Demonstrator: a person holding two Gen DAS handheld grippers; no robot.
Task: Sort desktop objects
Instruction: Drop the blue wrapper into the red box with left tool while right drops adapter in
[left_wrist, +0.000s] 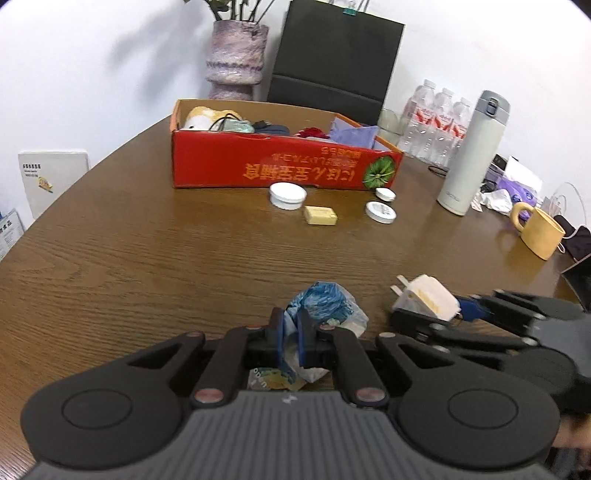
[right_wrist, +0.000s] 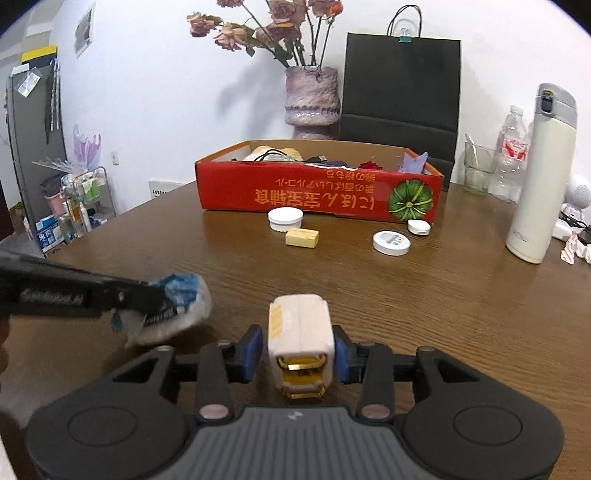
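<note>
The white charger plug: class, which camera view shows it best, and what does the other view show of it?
The right wrist view: the white charger plug sits centred and near, between the right tool's blue pads, gold ports facing the camera. The left wrist view catches the plug from the side near the frame's right, showing its prongs.

You get bright, even indoor light in both views; the brown wood-grain table (left_wrist: 147, 258) shows soft sheen, and the mottled purple ceramic vase (right_wrist: 312, 98) casts a faint shadow on the white wall. Fisheye bending curves the edges, corners go dark, and the neighbouring gripper looks motion-blurred
</note>
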